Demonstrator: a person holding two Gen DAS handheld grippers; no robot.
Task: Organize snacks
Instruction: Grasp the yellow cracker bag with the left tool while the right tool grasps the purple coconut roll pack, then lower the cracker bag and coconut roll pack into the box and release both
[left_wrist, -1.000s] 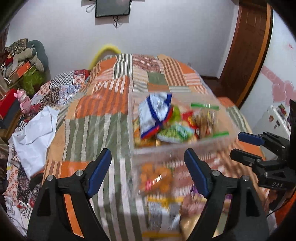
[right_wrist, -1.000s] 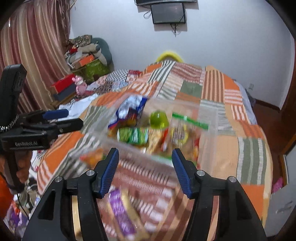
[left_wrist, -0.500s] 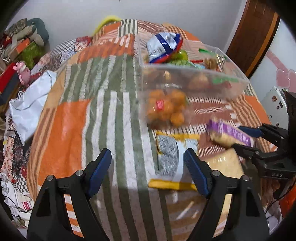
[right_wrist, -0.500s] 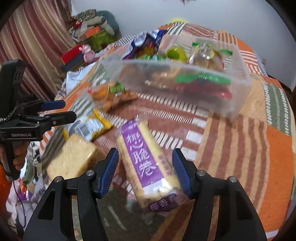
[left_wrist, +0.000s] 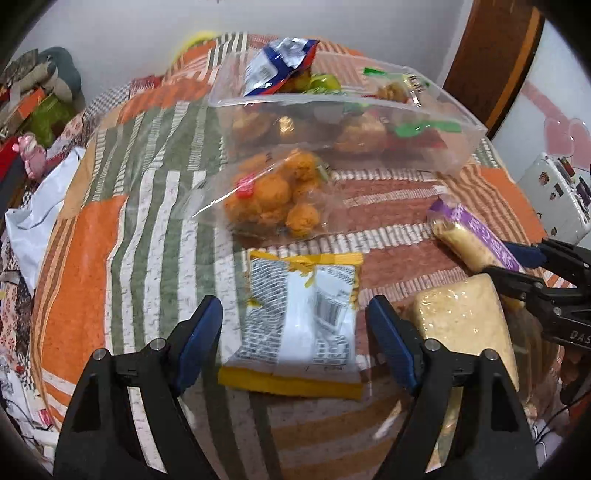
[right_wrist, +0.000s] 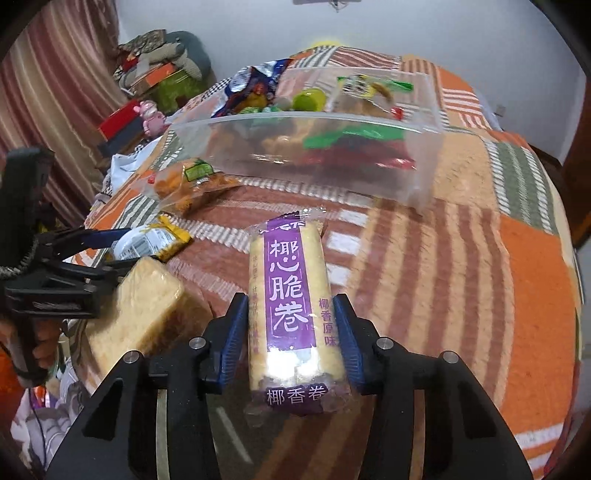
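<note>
On the bed (right_wrist: 461, 295), I am closing the right gripper (right_wrist: 291, 328) on the purple roll pack (right_wrist: 290, 295) for binning; left gripper (left_wrist: 295, 332) is hovering wide open, empty, over the yellow packet (left_wrist: 299, 325)

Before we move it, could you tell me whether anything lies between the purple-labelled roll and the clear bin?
Nothing visible does. The right gripper has just closed on the purple-labelled roll, and only bare quilt lies between it and the clear bin.
</note>
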